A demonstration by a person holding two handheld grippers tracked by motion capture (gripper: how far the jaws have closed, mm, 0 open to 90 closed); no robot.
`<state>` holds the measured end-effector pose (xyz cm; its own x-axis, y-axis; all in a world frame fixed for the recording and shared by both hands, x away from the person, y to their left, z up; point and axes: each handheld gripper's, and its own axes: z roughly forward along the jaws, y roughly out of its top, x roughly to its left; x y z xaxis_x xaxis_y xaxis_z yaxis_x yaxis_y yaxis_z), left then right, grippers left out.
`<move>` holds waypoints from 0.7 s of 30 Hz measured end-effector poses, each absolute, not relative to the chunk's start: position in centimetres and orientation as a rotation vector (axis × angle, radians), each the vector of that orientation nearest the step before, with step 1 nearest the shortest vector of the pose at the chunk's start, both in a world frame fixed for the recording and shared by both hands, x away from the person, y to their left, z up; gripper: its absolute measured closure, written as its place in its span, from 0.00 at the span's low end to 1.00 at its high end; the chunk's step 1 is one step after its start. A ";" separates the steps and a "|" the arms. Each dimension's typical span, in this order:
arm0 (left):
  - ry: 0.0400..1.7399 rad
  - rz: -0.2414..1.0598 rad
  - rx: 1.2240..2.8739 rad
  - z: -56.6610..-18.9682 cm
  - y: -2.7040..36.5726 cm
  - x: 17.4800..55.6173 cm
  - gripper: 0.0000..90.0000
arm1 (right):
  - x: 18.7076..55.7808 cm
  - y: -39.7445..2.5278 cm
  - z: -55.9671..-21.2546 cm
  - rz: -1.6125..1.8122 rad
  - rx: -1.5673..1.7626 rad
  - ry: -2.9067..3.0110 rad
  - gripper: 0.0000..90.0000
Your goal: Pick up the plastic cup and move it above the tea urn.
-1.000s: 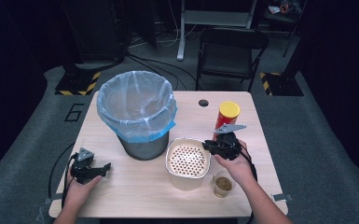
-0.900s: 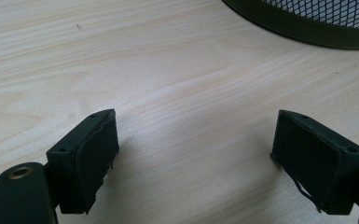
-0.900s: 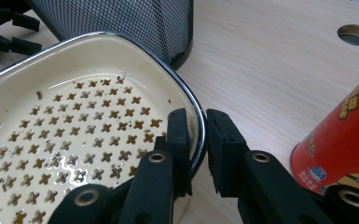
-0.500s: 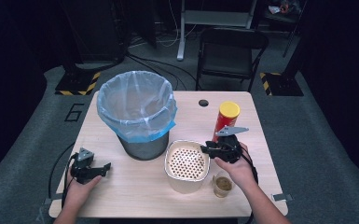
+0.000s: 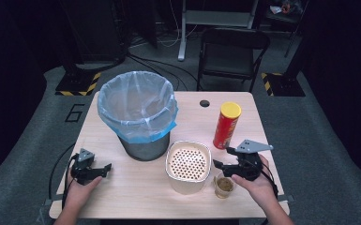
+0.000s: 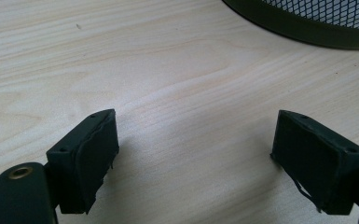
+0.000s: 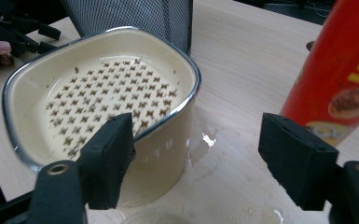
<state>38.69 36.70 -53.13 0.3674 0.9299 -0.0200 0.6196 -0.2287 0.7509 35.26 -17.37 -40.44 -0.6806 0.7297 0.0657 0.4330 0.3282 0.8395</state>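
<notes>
we see cream container point(image 7: 98, 107), square-ish, metal rim, cross-pattern holes inside, wet tabletop point(image 7: 224, 154) beside it. right claw point(image 7: 196, 158) gaping wide at its corner; left claw point(image 6: 196, 154) wide too, empty.

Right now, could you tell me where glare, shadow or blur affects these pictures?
High view: the table is evenly lit, the room behind dark and the image slightly soft. Left gripper view: soft shadows lie on the wood beside the open left gripper. Right gripper view: glare glints off wet patches beside the cream strainer; the red can is blurred, and the right gripper is open.
</notes>
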 end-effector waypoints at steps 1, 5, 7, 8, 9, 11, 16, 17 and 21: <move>1.339 0.582 1.949 -53.1 36.7 38.7 0.16 | 34.8 -17.6 -40.6 1.289 1.047 2.270 0.26; 1.339 0.582 1.950 -53.1 36.7 38.7 0.15 | 33.2 -18.0 -41.6 1.267 1.076 2.264 0.19; 1.339 0.582 1.950 -53.1 36.7 38.7 0.15 | 32.5 -18.0 -42.2 1.275 1.086 2.266 0.17; 1.339 0.583 1.950 -53.1 36.7 38.7 0.15 | 32.5 -18.0 -42.2 1.275 1.086 2.266 0.17; 1.339 0.582 1.950 -53.1 36.7 38.7 0.15 | 31.7 -18.0 -42.9 1.271 1.083 2.278 0.16; 1.339 0.583 1.949 -53.1 36.7 38.7 0.15 | 31.3 -18.0 -43.5 1.263 1.086 2.275 0.16; 1.338 0.583 1.951 -53.1 36.7 38.7 0.15 | 30.8 -18.0 -44.8 1.233 1.092 2.286 0.16; 1.339 0.582 1.950 -53.1 36.7 38.7 0.15 | 30.8 -18.0 -45.0 1.232 1.103 2.289 0.16; 1.339 0.583 1.950 -53.1 36.7 38.7 0.15 | 30.6 -17.8 -46.1 1.198 1.103 2.298 0.16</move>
<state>38.69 36.70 -53.13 0.3673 0.9299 -0.0194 0.6195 -0.2291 0.7508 30.64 -17.80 -46.11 -0.6486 0.7585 0.0637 0.4866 0.3489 0.8009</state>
